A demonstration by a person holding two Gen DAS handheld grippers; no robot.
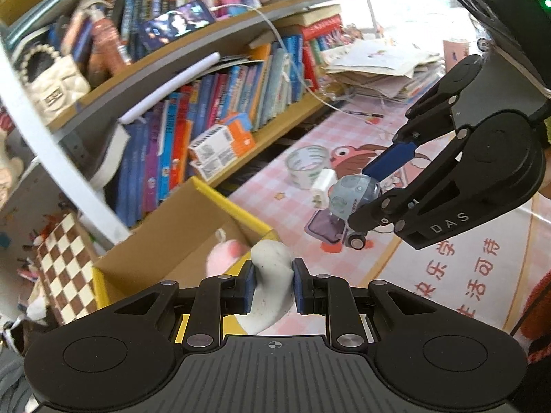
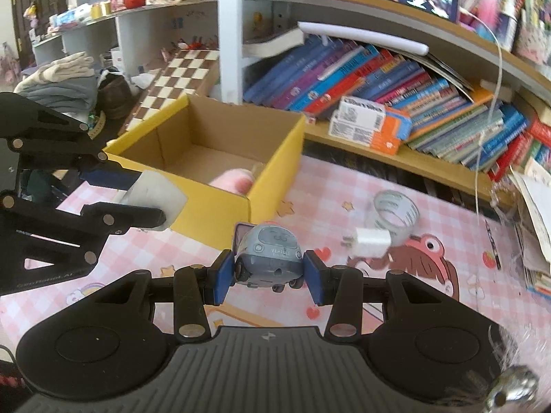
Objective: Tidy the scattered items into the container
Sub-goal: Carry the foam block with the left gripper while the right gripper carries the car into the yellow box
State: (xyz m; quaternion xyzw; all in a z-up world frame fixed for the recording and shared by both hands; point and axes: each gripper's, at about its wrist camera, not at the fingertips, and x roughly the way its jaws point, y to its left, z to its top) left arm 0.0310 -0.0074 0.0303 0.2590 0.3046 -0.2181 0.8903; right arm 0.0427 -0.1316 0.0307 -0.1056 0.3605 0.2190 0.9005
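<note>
My left gripper (image 1: 273, 285) is shut on a soft grey-white lump (image 1: 272, 289), held just over the near corner of the yellow cardboard box (image 1: 237, 213). In the right wrist view that same gripper (image 2: 151, 199) carries the lump (image 2: 155, 196) at the box's (image 2: 213, 210) left front wall. My right gripper (image 2: 268, 273) is shut on a blue-grey toy car (image 2: 270, 258), lifted above the pink mat near the box's front corner. The left wrist view shows the right gripper (image 1: 365, 192) with the car (image 1: 354, 196) between its fingers. A pink plush thing (image 2: 234, 177) lies inside the box.
A white charger plug (image 2: 370, 242) and a clear tape roll (image 2: 396, 216) lie on the pink checked mat (image 2: 344, 186) right of the box. A bookshelf full of books (image 2: 396, 93) runs behind. An orange-and-white carton (image 2: 372, 125) sits on its lower shelf. Papers (image 1: 378, 65) pile at the mat's far end.
</note>
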